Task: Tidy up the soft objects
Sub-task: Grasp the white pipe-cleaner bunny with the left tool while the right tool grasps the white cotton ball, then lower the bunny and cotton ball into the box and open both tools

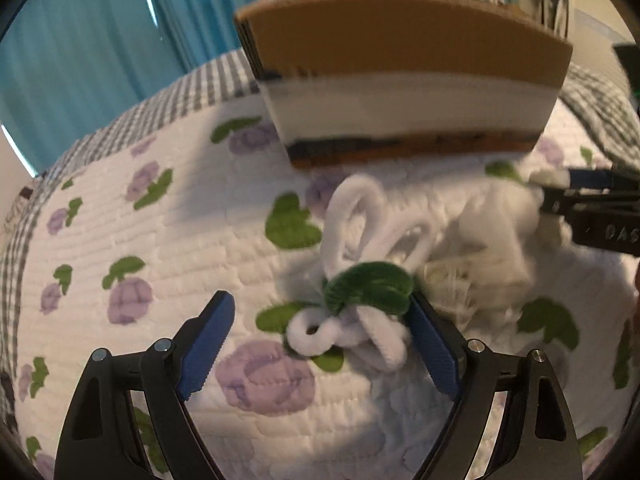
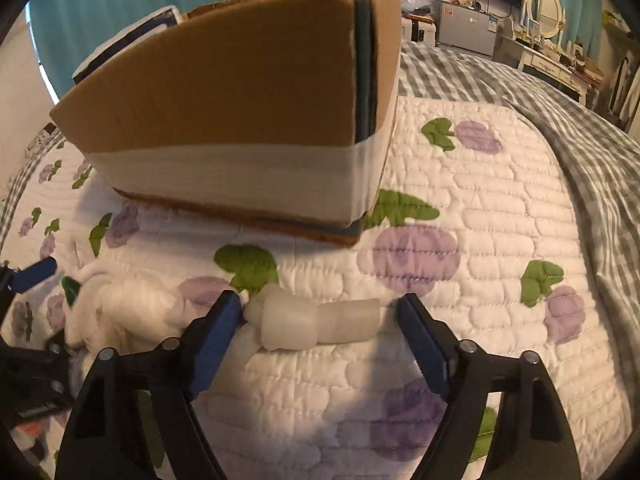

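Observation:
A white and green chenille flower (image 1: 360, 280) lies on the quilt in the left wrist view. My left gripper (image 1: 320, 312) is open around its lower loops, the right pad touching the green part. A white fluffy heap (image 1: 492, 220) lies to its right. In the right wrist view a white foam piece (image 2: 312, 320) lies between the open fingers of my right gripper (image 2: 320, 312). The fluffy heap (image 2: 120, 308) is to its left. The cardboard box (image 2: 240, 112) stands behind; it also shows in the left wrist view (image 1: 400, 64).
The floral quilt (image 2: 480, 200) covers a grey checked bedspread (image 2: 560, 112). Teal curtains (image 1: 80, 60) hang behind the bed. A dresser with a round mirror (image 2: 544, 0) stands at the far right. The right gripper's fingers (image 1: 592, 192) reach in from the right edge.

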